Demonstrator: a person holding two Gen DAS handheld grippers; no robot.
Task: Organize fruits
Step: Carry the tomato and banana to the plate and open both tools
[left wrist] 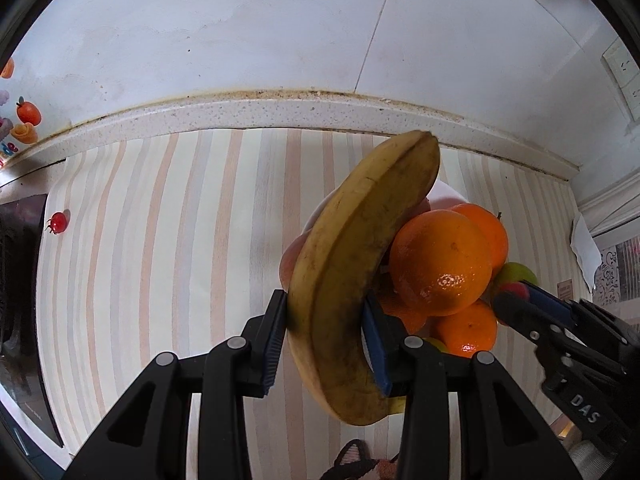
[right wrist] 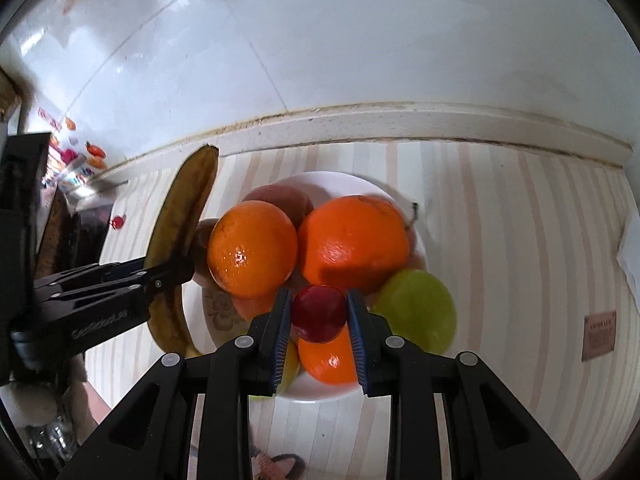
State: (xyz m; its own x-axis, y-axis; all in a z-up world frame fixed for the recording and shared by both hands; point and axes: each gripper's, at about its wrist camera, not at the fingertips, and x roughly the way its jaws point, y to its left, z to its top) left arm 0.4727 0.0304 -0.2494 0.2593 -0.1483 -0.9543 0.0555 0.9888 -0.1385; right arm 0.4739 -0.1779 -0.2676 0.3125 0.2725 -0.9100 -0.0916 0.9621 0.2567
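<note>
My left gripper (left wrist: 326, 324) is shut on a brown-spotted yellow banana (left wrist: 352, 264) and holds it at the left edge of a white plate (right wrist: 344, 180). The banana also shows in the right wrist view (right wrist: 180, 216), with the left gripper (right wrist: 160, 276) around it. The plate holds several oranges (right wrist: 252, 248), a green apple (right wrist: 416, 312) and brownish fruits (right wrist: 280, 196). My right gripper (right wrist: 319, 314) is shut on a small dark red round fruit (right wrist: 319, 312) above the plate's front. The right gripper shows in the left wrist view (left wrist: 520, 300).
A small red tomato (left wrist: 58, 222) lies on the striped counter (left wrist: 180, 240) at far left, next to a dark cooktop (left wrist: 20, 280). A tiled wall (left wrist: 280, 32) stands behind, with fruit stickers (left wrist: 26, 114) at left. A paper scrap (left wrist: 584, 248) lies at right.
</note>
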